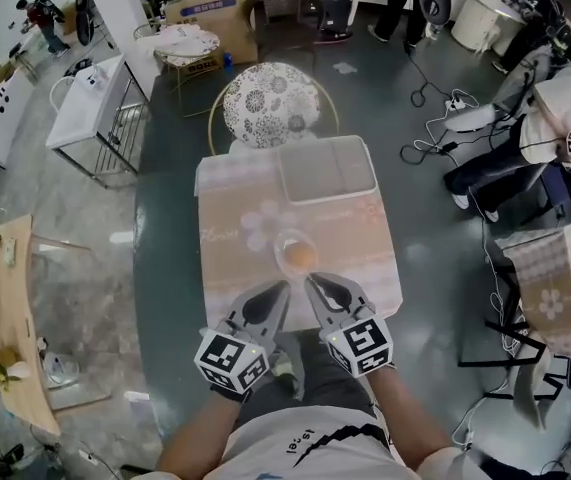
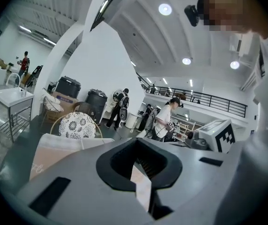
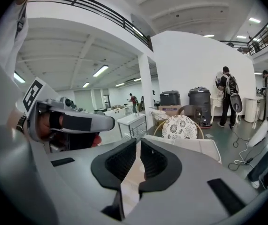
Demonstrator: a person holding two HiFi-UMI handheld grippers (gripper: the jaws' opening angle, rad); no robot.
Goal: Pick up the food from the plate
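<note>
Fingers on both are sitting pressed together, empty; left gripper and right gripper are hovering just beside the plate, likely lining up on its orange food.

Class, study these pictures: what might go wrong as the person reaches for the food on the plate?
1. The left gripper and right gripper are both shut; unopened, either may shove the food instead of gripping it.
2. Their tips sit close together and might collide near the plate.
</note>
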